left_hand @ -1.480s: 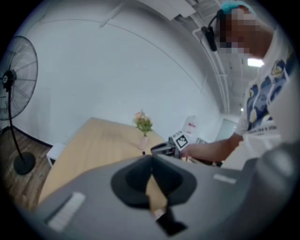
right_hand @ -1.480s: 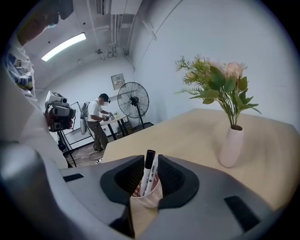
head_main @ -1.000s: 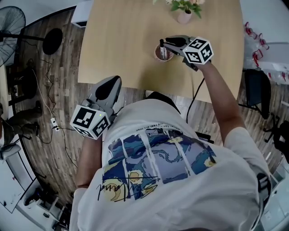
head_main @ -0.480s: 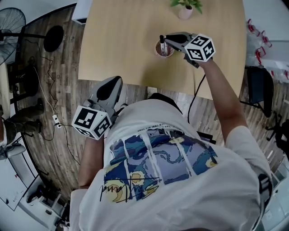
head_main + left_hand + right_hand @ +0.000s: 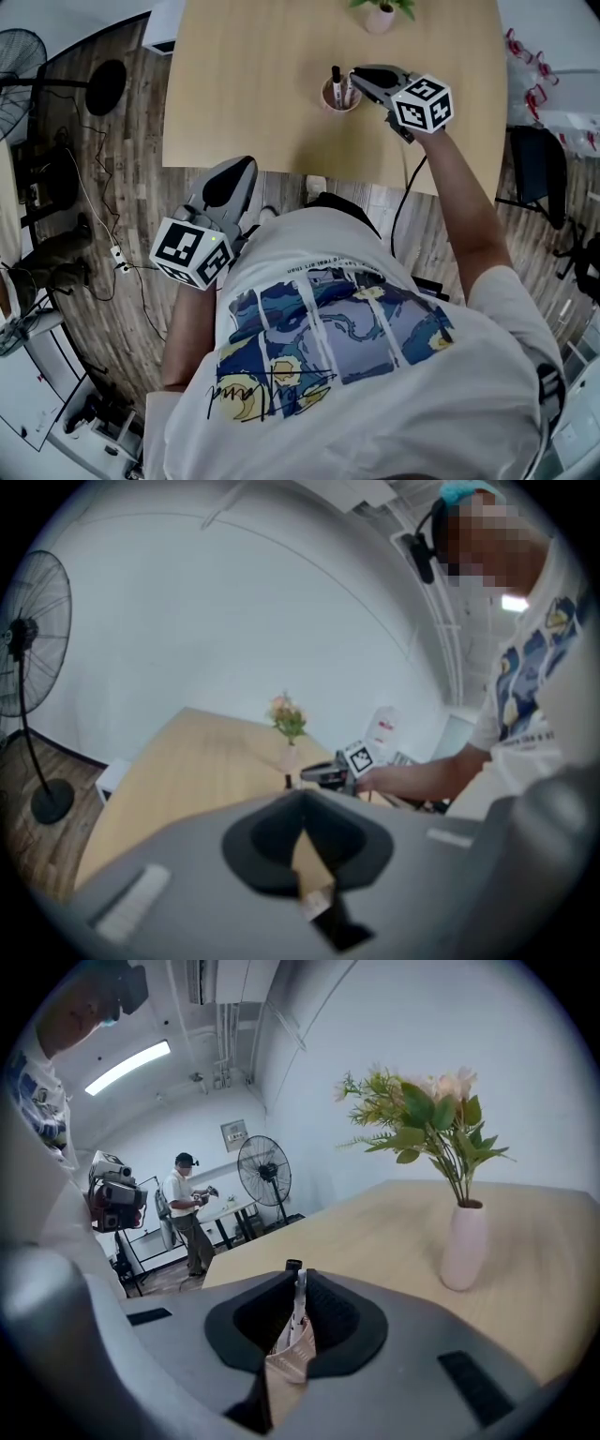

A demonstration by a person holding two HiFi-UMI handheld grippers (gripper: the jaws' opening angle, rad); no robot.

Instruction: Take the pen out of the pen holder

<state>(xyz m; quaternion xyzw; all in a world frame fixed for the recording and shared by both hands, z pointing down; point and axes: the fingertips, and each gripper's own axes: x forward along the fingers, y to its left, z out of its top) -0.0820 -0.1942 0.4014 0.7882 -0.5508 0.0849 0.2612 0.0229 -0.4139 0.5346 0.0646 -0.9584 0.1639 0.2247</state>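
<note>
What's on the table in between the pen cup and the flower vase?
Nothing: the head view shows only bare table between the pen holder and the vase. The right tongs sit beside that stretch, pinching a white pen.

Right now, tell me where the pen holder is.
In the head view the pen holder stands near the middle of the table, this side of the pink vase, with the right claw on a pen in it.
</note>
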